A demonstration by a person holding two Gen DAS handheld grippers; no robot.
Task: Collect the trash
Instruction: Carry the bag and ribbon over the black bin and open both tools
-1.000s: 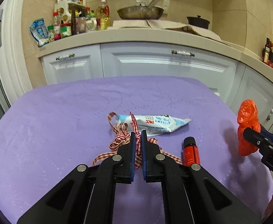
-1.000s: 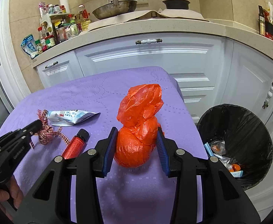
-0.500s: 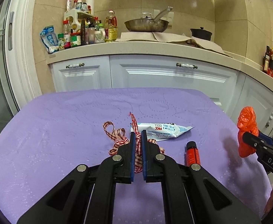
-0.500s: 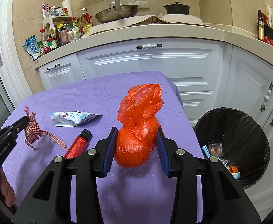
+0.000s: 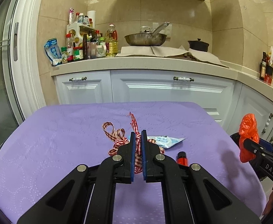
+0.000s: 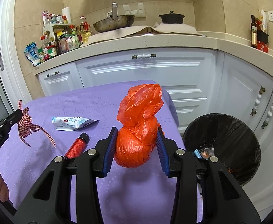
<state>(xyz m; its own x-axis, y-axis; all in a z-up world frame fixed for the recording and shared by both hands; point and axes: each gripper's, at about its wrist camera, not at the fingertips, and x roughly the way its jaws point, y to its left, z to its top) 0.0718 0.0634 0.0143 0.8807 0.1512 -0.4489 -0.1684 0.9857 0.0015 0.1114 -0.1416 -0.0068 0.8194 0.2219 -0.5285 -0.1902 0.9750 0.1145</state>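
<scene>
Orange bag [image 6: 139, 128] clamped in right claw [image 6: 136, 147] (ribbon [image 5: 121, 140] in left [image 5: 138, 145]).

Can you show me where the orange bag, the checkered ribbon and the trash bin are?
orange bag [image 6: 136, 145]: right wrist view, on its round lower bulge between the jaws.
checkered ribbon [image 6: 25, 124]: right wrist view, on the knotted loops.
trash bin [image 6: 235, 130]: right wrist view, on its black liner's inner wall.
</scene>
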